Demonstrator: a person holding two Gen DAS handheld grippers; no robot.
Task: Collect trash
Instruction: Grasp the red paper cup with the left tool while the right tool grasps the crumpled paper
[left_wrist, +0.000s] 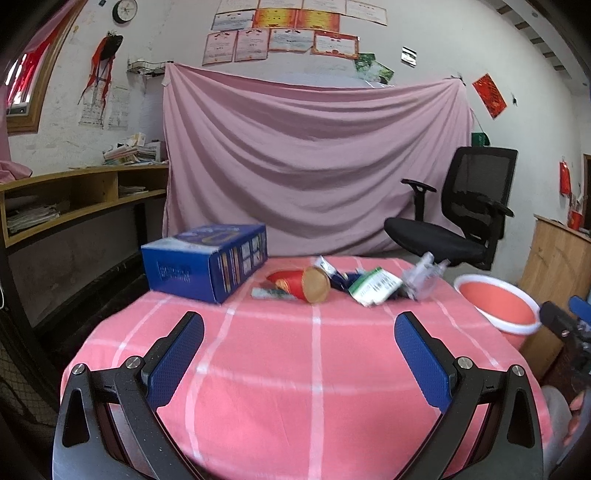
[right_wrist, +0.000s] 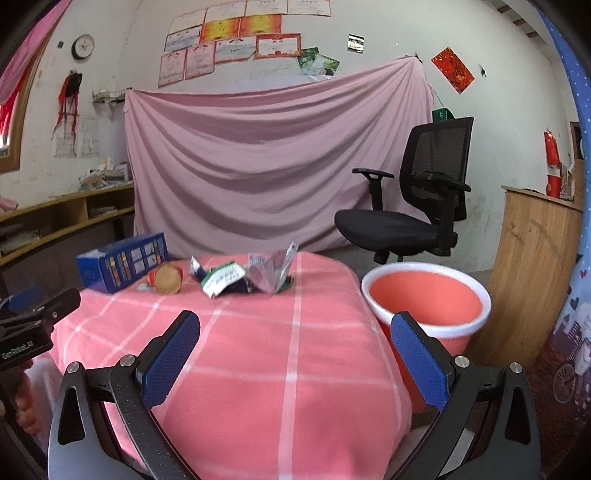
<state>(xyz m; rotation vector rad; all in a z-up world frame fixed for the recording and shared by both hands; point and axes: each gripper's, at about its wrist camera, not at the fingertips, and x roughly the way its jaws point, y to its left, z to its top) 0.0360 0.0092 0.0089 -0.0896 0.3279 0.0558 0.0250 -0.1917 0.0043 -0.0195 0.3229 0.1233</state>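
Tools spread wide, both empty: left tool (left_wrist: 299, 325), right tool (right_wrist: 295, 325), poised low over pink checked cloth surface (left_wrist: 314, 369). Ahead, well apart: red paper cup (left_wrist: 301, 284) on its side, crumpled wrappers (left_wrist: 373, 286), blue cardboard box (left_wrist: 207, 262). Right of right tool, just off surface: coral plastic bin (right_wrist: 426, 299), likely there for drops.
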